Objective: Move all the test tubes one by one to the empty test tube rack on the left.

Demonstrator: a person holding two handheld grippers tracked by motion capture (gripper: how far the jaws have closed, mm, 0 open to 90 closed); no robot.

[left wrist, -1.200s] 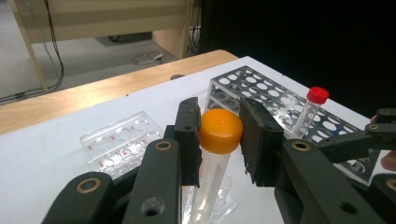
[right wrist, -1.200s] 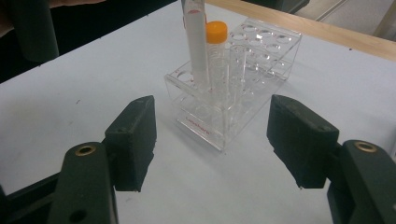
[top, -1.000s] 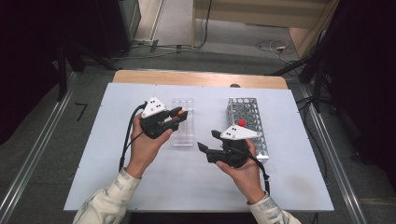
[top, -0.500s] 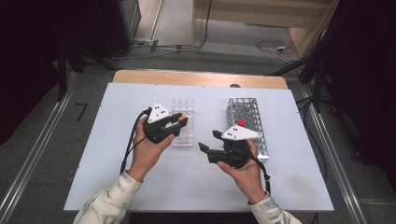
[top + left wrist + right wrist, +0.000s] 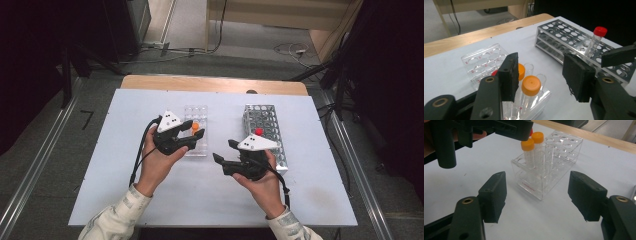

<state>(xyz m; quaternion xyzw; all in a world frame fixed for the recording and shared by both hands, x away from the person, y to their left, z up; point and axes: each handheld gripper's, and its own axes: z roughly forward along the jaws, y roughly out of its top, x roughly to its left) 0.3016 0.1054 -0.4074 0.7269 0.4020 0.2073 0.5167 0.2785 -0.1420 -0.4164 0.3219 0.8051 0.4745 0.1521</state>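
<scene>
CHANGE: left gripper jaws just opened, nothing clasped (pads clear) | THING: orange-capped tube seated upright in clear rack, near end | MEANING: tube judged delivered | right gripper held agape, empty, before clear rack

clear glossy plastic rack; shiny perforated metal rack; matt white table; smooth orange plastic caps.

Even overhead light falls on the pale tabletop with soft, faint shadows, the surround from nine to three o'clock is dark, and close claw pads blur slightly in both gripper views.
</scene>
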